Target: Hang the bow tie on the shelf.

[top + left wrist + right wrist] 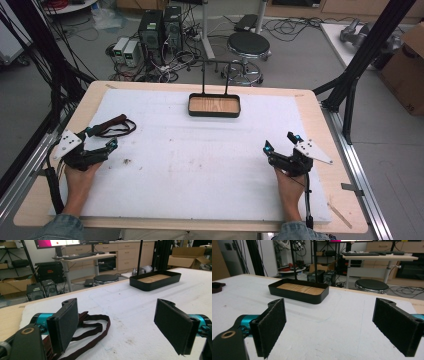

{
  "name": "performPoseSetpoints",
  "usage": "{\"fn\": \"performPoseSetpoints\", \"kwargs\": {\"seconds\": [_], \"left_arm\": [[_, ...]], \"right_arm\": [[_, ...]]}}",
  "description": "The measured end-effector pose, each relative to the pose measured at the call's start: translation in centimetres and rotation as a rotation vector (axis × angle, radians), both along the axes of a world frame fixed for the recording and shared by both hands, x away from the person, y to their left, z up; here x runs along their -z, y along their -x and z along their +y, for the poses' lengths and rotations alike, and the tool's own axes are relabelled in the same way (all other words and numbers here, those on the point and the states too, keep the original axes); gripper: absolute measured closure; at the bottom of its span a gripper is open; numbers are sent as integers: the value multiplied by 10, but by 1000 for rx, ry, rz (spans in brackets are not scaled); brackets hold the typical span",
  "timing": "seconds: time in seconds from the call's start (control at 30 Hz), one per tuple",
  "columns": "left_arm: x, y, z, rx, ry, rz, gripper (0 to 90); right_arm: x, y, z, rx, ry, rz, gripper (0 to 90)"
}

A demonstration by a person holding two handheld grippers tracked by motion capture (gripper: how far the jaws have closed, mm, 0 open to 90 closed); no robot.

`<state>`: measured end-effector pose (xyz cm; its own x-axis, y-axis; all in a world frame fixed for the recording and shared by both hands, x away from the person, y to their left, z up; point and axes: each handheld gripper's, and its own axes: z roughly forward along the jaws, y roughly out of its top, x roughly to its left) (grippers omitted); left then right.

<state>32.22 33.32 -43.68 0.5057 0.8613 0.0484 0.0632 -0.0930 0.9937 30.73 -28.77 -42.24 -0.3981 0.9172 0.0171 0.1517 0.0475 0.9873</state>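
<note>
- Black padded jaws of the left gripper point(99, 141) stand wide apart with nothing between them; in the left gripper view one pad sits at the lower left and the other at the lower right, with bare white surface in the gap.
- Just beside that gripper lies the dark strap point(93, 327), a looped band with a stubby brown handle end point(112, 123). In the high view it lies at the left of the frame, just above and right of the gripper; in the left gripper view it curls out from behind the left pad, lying flat, its near part hidden behind that pad.
- The spread jaws so near it suggest the strap is the thing about to be picked up.
- The right gripper point(281, 141) rests at the right of the high view, jaws likewise apart and empty, well away from the strap, seemingly waiting.
- Farther out, a black tray point(214, 113) with a wooden floor and a tall wire handle sits at the upper centre of the white foam mat point(200, 165), probably the spot meant to receive the strap.
</note>
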Motion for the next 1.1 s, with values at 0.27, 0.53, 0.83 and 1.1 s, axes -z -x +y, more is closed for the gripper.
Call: {"fn": "performPoseSetpoints", "kwargs": {"seconds": [0.27,0.53,0.83,1.1], "left_arm": [[1,0,0,-11,2,-6,198],[1,-1,2,-13,17,-2,203],[0,-2,7,-48,42,-18,212],[-4,-8,14,-59,39,-15,212]], "right_arm": [[1,0,3,-8,18,-4,110],[1,0,5,-7,28,-2,110],[1,0,4,-6,30,8,110],[2,0,6,-3,42,16,110]]}}
